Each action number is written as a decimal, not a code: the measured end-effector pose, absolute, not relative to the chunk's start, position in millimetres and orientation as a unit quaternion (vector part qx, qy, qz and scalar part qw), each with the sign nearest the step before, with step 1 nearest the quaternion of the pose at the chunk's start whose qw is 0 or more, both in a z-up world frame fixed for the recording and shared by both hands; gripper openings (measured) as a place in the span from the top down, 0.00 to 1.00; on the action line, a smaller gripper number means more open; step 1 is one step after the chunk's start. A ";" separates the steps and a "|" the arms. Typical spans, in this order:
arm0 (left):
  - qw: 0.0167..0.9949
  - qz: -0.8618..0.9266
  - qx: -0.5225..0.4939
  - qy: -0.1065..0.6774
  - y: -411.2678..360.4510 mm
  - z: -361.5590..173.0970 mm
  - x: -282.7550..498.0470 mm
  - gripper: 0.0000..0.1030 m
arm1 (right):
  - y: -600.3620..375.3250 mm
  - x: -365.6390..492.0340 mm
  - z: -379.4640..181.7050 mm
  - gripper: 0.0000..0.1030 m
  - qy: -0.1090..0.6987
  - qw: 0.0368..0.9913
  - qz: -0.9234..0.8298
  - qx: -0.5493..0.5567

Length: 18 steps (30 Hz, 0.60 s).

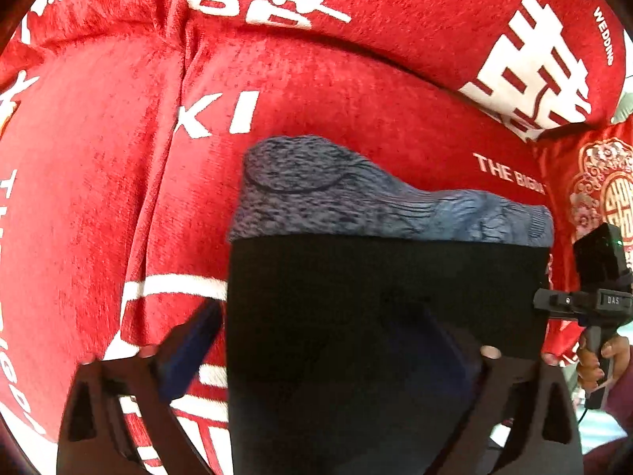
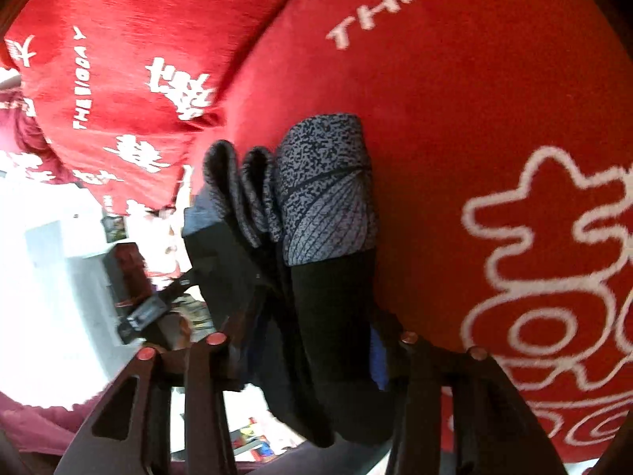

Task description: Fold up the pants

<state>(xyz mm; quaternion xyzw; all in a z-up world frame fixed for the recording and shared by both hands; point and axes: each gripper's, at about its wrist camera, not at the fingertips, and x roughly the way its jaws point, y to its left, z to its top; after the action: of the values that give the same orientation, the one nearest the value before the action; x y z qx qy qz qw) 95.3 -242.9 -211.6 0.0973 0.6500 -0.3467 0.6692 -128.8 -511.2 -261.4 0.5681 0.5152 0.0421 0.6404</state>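
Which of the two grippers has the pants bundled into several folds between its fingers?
The right gripper: the pants stand bunched in several rounded folds between its fingers. At the left gripper the pants hang as one flat panel.

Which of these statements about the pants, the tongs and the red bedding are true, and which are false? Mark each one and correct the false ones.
1. The pants are black with a speckled grey-blue band at one end. True.
2. The bedding under the pants is plain blue. False: it is red with white characters and lettering.
3. The left tongs have black cloth between the two fingers. True.
4. The pants lie spread out flat in a single layer. False: the right wrist view shows several layers bunched together at the band.
5. The right tongs hang free, well away from the pants. False: the black cloth runs down between their fingers.
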 end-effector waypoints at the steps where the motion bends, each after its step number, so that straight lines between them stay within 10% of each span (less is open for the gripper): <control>1: 0.668 -0.345 0.095 0.652 -243.2 -213.7 96.2 0.00 | -511.4 -129.4 -262.3 0.46 0.520 0.645 0.037 0.559; 18: 0.718 -0.253 0.154 0.630 -239.5 -175.3 65.2 0.00 | -513.5 -149.4 -205.6 0.23 0.596 0.680 -0.107 0.414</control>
<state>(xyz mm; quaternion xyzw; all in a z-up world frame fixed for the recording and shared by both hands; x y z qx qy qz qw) 65.2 -239.5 -175.3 0.1542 0.6300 -0.2534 0.7177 -149.4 -513.5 -205.6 0.4136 0.5959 -0.1066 0.6800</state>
